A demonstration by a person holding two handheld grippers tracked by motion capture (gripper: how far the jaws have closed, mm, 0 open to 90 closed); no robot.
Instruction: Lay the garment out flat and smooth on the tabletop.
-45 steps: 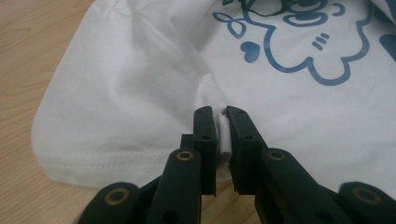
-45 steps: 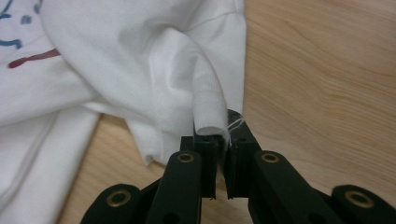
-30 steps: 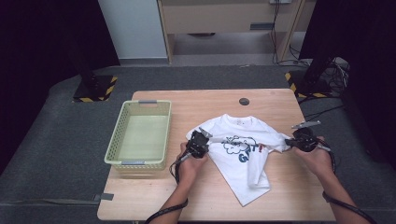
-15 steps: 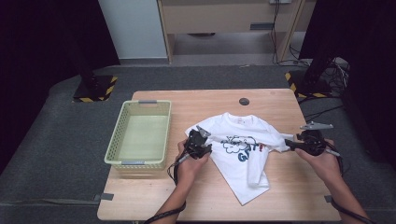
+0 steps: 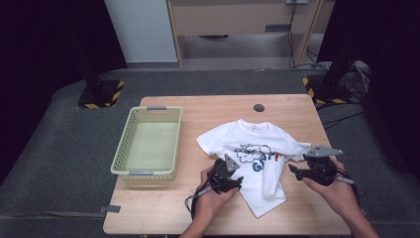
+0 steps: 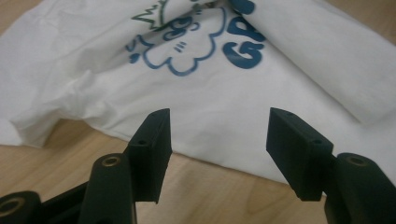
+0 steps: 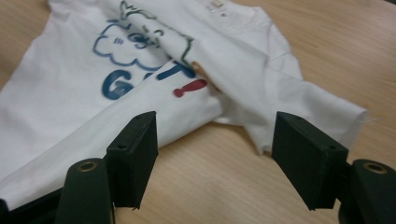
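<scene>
A white T-shirt (image 5: pixel 250 148) with a blue cartoon print lies crumpled on the wooden table (image 5: pixel 208 213); its right side is folded over the middle. My left gripper (image 5: pixel 236 180) sits at the shirt's lower left edge, open, with the white cloth (image 6: pixel 219 116) just beyond its jaws. My right gripper (image 5: pixel 292 171) is to the right of the shirt, open, above bare wood. In the right gripper view the folded edge (image 7: pixel 154 100) and the sleeve (image 7: pixel 322 112) lie just ahead of the jaws. Neither gripper holds anything.
A pale green plastic basket (image 5: pixel 148 144) stands at the table's left side. A small dark round disc (image 5: pixel 259 107) lies near the far edge. Dark floor and black stands surround the table.
Both grippers have pulled back toward the table's near edge and let the shirt lie. The right one moved away from the sleeve.
</scene>
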